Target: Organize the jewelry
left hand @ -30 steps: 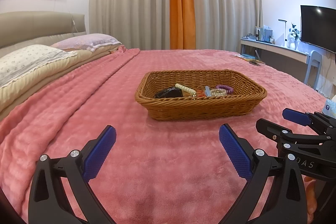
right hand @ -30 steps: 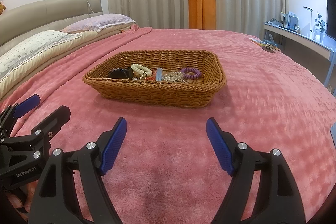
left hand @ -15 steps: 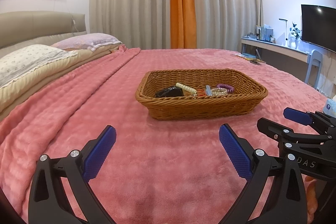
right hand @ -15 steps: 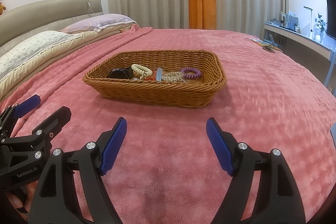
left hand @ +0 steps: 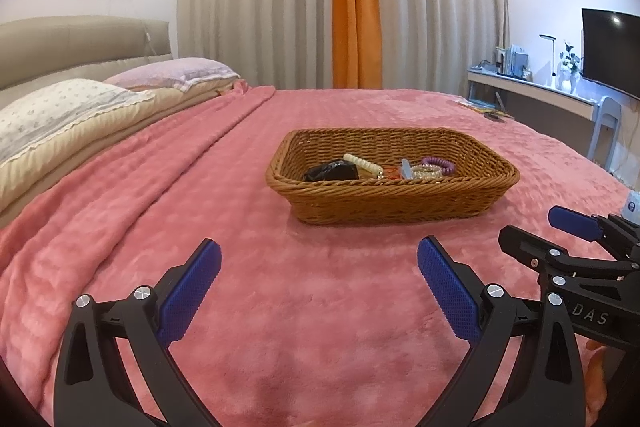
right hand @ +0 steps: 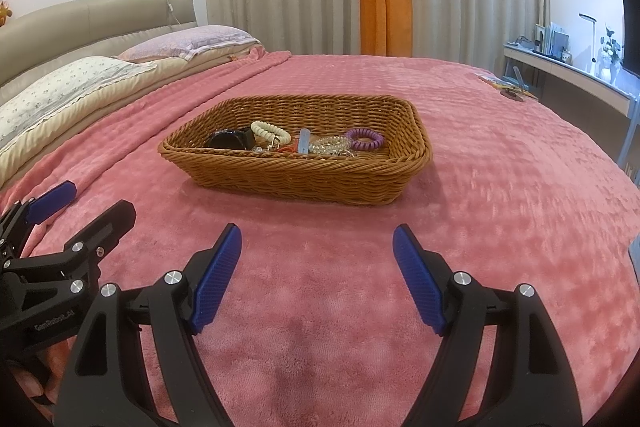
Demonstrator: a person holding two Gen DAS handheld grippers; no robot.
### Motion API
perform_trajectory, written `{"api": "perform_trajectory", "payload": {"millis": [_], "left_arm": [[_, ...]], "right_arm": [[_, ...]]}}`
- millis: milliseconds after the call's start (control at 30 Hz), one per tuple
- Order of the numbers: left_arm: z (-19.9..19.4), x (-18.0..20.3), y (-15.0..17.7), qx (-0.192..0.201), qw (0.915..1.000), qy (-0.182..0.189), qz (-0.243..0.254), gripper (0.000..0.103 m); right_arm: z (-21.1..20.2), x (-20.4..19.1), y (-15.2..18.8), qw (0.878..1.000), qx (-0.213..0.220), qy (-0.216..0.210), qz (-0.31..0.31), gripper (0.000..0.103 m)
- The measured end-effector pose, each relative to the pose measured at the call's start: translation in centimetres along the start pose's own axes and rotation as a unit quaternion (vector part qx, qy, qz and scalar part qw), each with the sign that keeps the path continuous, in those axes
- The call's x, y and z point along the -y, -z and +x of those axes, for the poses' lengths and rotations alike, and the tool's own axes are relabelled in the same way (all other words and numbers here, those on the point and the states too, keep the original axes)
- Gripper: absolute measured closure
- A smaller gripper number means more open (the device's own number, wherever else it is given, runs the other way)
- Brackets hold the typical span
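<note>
A brown wicker basket (left hand: 384, 205) (right hand: 296, 179) stands on the pink blanket ahead of both grippers. In it lie a black item (right hand: 230, 139), a cream coil band (right hand: 270, 131), a light blue clip (right hand: 304, 142), a clear beaded bracelet (right hand: 330, 145) and a purple coil band (right hand: 364, 139). My left gripper (left hand: 318, 269) is open and empty, low over the blanket short of the basket. My right gripper (right hand: 318, 253) is open and empty, beside it to the right. Each gripper shows at the edge of the other's view.
The pink blanket (left hand: 280, 307) covers a wide bed. Pillows (left hand: 60, 115) and a headboard are at the left. Curtains hang behind. A desk (left hand: 532, 91) with a lamp, a TV and a chair stand at the right. Small items (right hand: 506, 87) lie at the bed's far right edge.
Both grippers stay open and nearly still. The left wrist view has shifted slightly, so the basket sits a touch further right in it.
</note>
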State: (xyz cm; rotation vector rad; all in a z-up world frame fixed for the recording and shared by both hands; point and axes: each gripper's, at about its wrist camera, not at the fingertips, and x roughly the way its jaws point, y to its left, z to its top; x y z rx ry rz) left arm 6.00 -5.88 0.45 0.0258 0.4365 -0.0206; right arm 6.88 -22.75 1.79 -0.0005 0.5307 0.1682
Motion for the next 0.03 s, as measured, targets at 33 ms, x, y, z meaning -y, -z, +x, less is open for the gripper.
{"api": "perform_trajectory", "payload": {"millis": [33], "left_arm": [[-0.03, -0.03, -0.02, 0.0, 1.0, 0.0, 0.0, 0.008]], "right_arm": [[0.0, 0.0, 0.0, 1.0, 0.0, 0.0, 0.0, 0.029]]}}
